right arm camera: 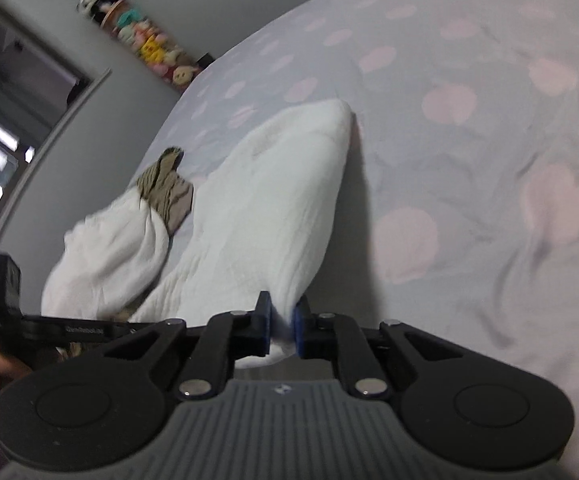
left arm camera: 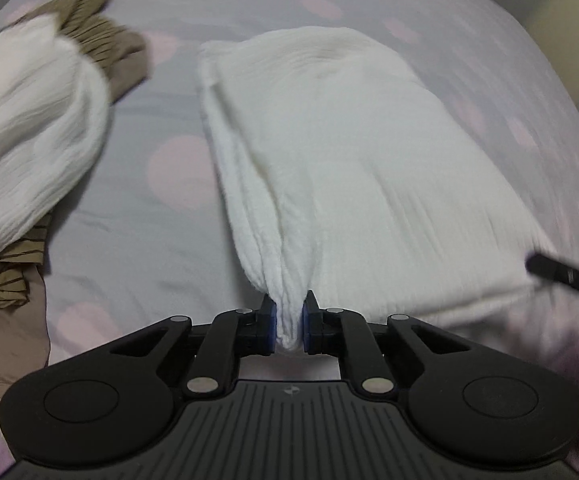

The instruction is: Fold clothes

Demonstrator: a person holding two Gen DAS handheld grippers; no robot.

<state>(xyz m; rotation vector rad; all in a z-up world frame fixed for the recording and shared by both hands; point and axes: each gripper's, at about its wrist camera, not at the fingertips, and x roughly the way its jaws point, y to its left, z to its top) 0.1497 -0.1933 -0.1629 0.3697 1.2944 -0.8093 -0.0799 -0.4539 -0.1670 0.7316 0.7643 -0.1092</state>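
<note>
On the bed (left arm camera: 137,216), two grippers' fingers (left arm camera: 270,322) each pinch one white garment (left arm camera: 349,168)

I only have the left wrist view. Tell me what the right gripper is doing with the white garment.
Observer: The right gripper is shut on the near right corner of the white garment.
Operator: Report what's behind the clothes pile.
Observer: A grey wall with a column of colourful toys and a dark doorway.
Operator: Describe the bedsheet on the right side.
Observer: The spotted bedsheet is wrinkled there, with nothing on it.
</note>
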